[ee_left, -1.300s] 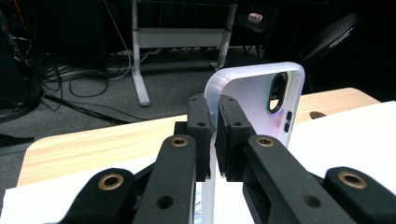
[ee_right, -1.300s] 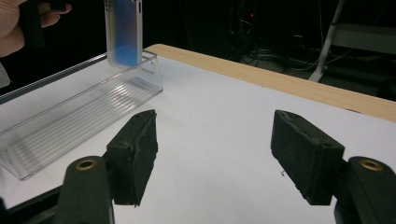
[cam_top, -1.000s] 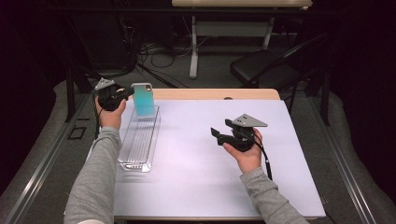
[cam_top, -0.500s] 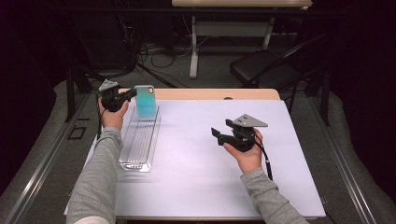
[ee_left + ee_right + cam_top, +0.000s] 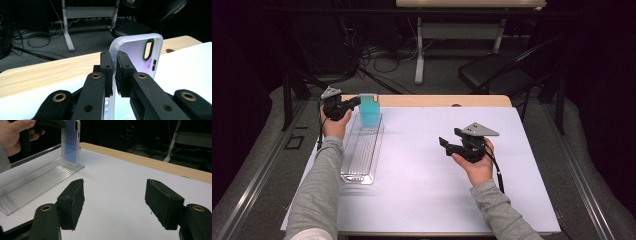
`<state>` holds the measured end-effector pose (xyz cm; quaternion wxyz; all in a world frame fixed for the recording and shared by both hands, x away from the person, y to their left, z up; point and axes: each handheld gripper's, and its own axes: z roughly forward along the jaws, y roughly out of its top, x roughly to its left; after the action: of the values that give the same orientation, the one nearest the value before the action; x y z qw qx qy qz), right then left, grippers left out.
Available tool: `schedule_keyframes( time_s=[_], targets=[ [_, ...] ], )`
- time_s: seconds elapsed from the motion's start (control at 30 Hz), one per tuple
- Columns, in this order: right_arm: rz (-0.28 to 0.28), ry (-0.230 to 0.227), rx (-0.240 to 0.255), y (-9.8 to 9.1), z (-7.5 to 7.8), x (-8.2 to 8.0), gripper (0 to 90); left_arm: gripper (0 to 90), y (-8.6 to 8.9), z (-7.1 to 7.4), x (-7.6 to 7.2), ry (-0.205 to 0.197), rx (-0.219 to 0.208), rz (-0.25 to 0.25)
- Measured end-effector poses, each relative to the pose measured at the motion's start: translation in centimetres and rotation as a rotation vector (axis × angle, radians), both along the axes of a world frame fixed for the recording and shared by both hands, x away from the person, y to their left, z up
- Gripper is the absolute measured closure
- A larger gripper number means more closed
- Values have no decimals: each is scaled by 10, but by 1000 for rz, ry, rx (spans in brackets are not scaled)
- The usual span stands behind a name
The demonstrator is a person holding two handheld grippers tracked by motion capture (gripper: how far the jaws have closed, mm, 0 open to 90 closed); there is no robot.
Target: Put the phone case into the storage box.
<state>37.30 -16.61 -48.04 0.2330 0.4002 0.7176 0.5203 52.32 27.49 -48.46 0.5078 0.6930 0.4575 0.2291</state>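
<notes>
Left gripper (image 5: 354, 103), clamped on the phone case (image 5: 140, 53), has lowered it upright into the clear tray's (image 5: 360, 155) far end; right gripper (image 5: 451, 145) idles wide open, empty, so release looks next.

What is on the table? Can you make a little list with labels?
table: white sheet over a wooden top
tray: clear long tray at the left side
phone case: blue-green phone case, upright at the tray's far end
left gripper: left gripper shut on the phone case's edge
right gripper: right gripper open, holding nothing, above the sheet
</notes>
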Motion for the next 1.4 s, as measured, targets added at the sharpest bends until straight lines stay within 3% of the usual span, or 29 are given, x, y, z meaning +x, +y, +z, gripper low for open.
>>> schedule_keyframes(
  time_s=[0.5,1.4],
  targets=[
    [2,-2,-6,0,-1,0,317,851,-3,-5,2,12,30,-7],
    [3,-4,-6,1,-1,0,317,846,0,-8,2,14,30,17]
  ],
)
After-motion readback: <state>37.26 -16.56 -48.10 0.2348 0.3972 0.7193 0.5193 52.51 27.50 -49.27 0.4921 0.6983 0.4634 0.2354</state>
